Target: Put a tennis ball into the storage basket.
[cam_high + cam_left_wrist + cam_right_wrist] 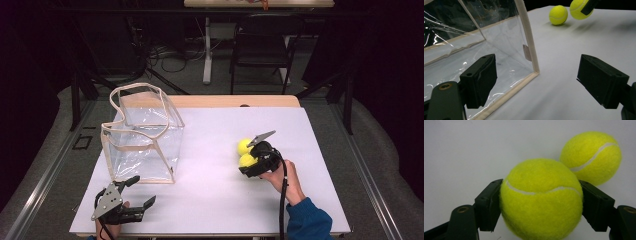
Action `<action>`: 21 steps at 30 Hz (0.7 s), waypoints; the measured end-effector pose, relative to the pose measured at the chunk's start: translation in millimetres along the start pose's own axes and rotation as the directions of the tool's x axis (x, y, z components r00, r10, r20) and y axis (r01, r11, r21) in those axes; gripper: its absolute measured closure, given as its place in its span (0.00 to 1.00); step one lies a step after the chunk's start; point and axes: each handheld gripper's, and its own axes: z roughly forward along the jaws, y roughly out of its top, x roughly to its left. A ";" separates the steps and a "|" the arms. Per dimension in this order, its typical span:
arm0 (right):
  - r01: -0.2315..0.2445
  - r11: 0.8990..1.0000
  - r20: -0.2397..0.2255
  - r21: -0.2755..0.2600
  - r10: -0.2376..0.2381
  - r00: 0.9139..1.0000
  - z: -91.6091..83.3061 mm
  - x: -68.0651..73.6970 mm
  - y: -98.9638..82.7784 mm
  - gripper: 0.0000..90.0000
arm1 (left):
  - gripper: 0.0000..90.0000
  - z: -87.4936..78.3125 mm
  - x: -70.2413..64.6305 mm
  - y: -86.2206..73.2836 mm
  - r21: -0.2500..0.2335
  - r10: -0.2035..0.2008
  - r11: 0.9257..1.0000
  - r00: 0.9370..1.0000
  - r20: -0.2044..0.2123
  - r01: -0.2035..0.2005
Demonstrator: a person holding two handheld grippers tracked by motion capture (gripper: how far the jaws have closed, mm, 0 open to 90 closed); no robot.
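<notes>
Table (210, 200): white top, rectangular, with a light wooden strip (235, 101) along its far edge.
Floor (60, 130): grey carpet, running round both sides of the table and beyond it.
Rails (372, 190): metal, one to each side of the table, angled towards the far end.
Chair (262, 47): black, behind the table, right of centre, facing away.
Post (207, 50): white, upright, left of the chair, foot on the carpet.
Second tabletop (260, 3): pale wood, at the top edge of the high view.
Cables (170, 57): loose, dark, on the floor behind the table.
Surroundings: black, unlit; the light falls on the table.
</notes>
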 end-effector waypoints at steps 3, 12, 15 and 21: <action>0.007 1.000 -0.006 -0.005 -0.007 1.000 0.7 2.6 3.3 0.29 | 0.18 -0.3 0.3 -0.2 -0.002 -0.001 1.000 1.000 0.000 0.001; 0.030 0.999 -0.011 -0.017 -0.030 0.999 0.9 9.1 13.2 0.29 | 0.18 -0.8 0.4 -0.3 -0.003 -0.001 1.000 1.000 0.004 0.001; 0.039 0.999 -0.013 -0.022 -0.039 0.999 0.3 10.9 16.5 0.29 | 0.18 -0.8 0.2 -0.3 -0.003 0.000 1.000 1.000 0.004 0.000; 0.057 0.998 -0.018 -0.028 -0.058 0.998 -1.2 14.7 23.8 0.29 | 0.18 -0.9 0.1 -0.2 -0.003 0.003 1.000 1.000 0.004 -0.003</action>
